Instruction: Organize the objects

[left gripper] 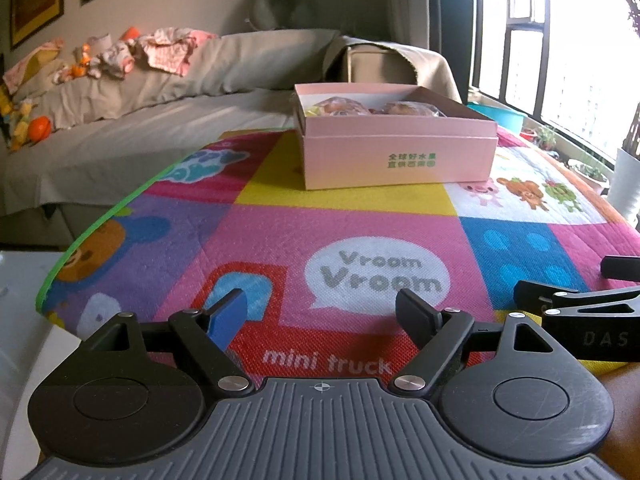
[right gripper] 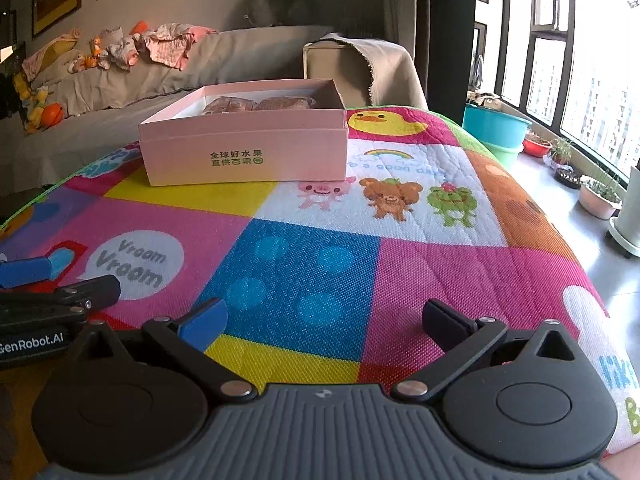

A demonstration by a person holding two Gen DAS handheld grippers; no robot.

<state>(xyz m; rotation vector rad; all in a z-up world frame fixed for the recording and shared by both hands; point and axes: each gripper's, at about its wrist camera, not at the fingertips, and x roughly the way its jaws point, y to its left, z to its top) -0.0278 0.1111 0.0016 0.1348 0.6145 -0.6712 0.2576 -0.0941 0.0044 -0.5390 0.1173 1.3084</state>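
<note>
Pink cardboard fruit box [left gripper: 400, 148] sits open at the play mat's [left gripper: 360, 232] far side, wrapped fruit [left gripper: 340, 106] inside; left hand-held gripper [left gripper: 324, 312] and right hand-held gripper [right gripper: 324, 320] hover spread, empty; a careless reach could shove the light box off the mat

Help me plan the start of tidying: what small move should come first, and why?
Probably ease the right claw forward toward the open pink box. Both it and the left claw are open and empty, low over the play mat, and the box is the only item ahead.
</note>
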